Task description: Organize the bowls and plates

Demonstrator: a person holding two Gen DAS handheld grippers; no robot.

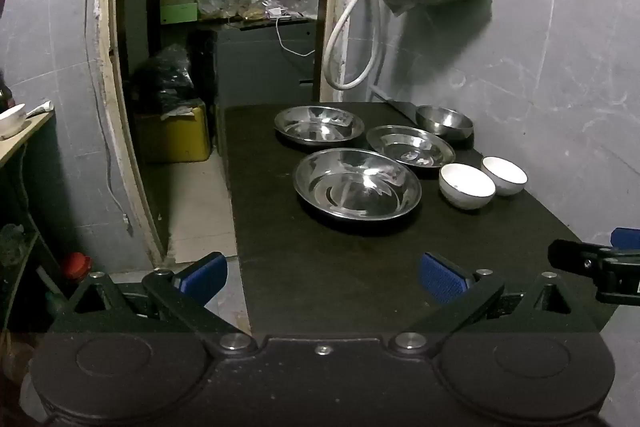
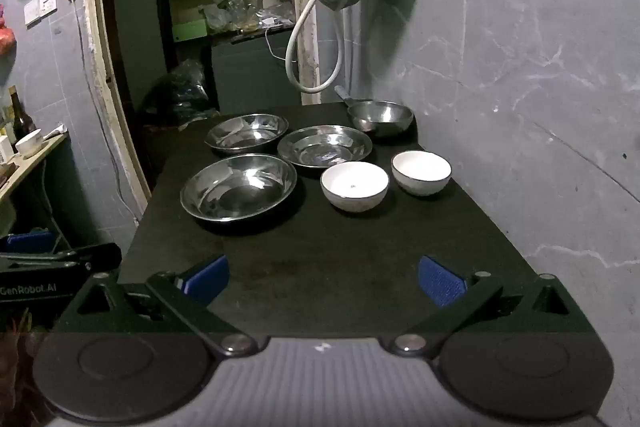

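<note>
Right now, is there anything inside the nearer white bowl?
The nearer white bowl looks empty apart from one tiny dark speck on its bottom. The inside of its near wall is hidden from view.

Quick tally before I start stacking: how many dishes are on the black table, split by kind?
Steel plates: 3 (near, back left, back middle)
Steel bowl: 1
White bowls: 2 (left, right)
Total: 6

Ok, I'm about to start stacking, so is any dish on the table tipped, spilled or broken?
Nothing stands out. The three steel plates, the steel bowl and both white bowls sit upright, apart and empty on the dark table. No cracks or spills show.
</note>
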